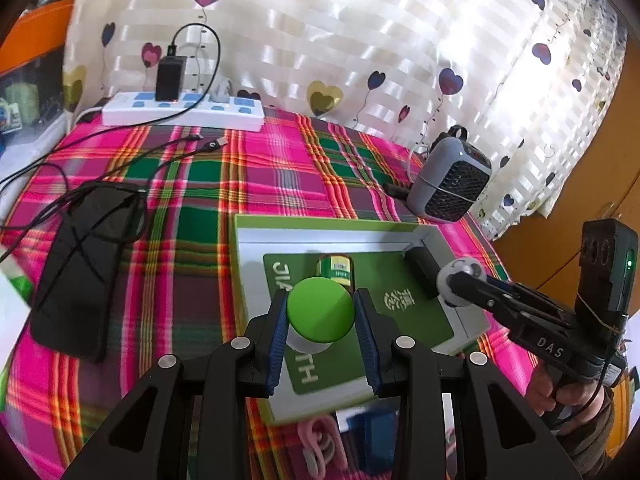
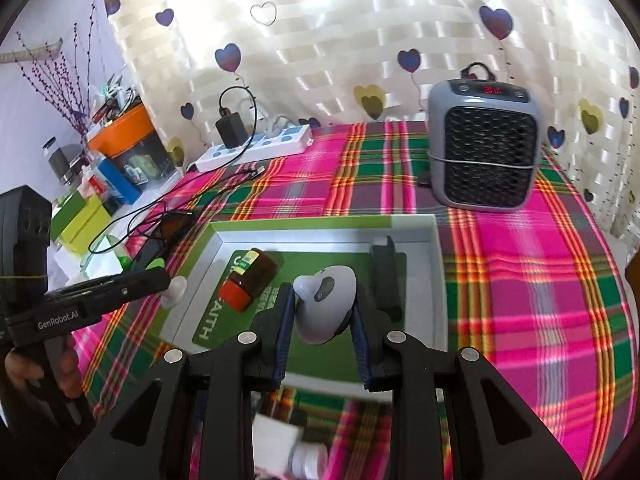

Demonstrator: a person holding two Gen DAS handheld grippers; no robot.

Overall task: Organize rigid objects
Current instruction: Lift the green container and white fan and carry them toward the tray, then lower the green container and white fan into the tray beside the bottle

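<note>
My left gripper [image 1: 320,296] is shut on a white bottle with a green cap [image 1: 320,316], held over a shallow grey tray [image 1: 320,236] with a green rim and a green card in it. In the tray a brown bottle [image 1: 336,270] lies on its side, its red cap [image 2: 234,296] showing in the right wrist view. A black block [image 2: 386,276] stands at the tray's right side. My right gripper [image 2: 323,292] is shut on a round grey-and-white toy [image 2: 324,308] above the tray [image 2: 438,280]. From the left wrist view it [image 1: 460,280] enters from the right.
A grey fan heater [image 2: 484,148] stands behind the tray on the plaid cloth. A white power strip [image 1: 184,112] with a black charger sits at the back left. Black cables run to a black slab [image 1: 84,272] left of the tray. A heart-print curtain closes the back.
</note>
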